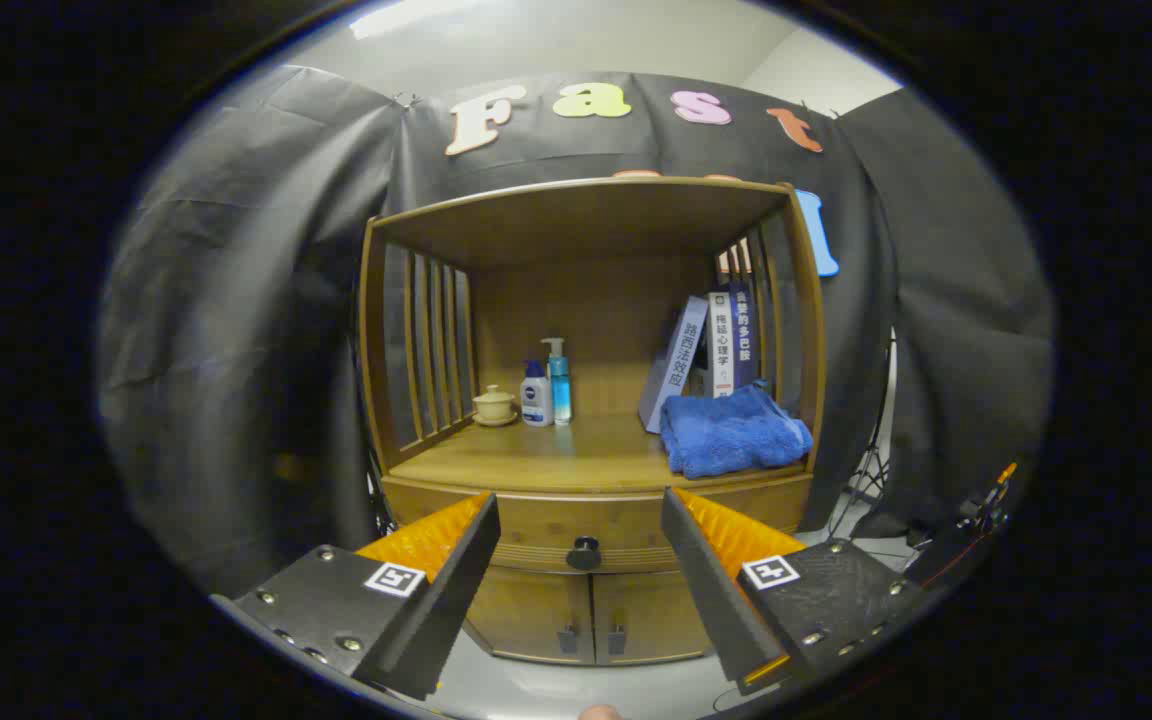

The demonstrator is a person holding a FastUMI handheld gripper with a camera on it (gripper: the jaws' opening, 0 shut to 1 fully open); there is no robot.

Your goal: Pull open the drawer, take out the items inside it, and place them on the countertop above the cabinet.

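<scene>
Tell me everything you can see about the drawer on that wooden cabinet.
The drawer is a wide, shallow front of warm brown wood, running across the cabinet just under the countertop and above two small lower doors. Horizontal grooves line its lower edge. One round dark knob sits at its middle. It looks fully shut, flush with the frame, so its contents are hidden. The tongs are open, their fingers either side of the knob in view, touching nothing.

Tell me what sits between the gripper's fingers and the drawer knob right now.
Nothing: in the gripper view the open gripper frames the drawer knob in its gap, apart from both fingers, with just the shut drawer front behind it.
</scene>
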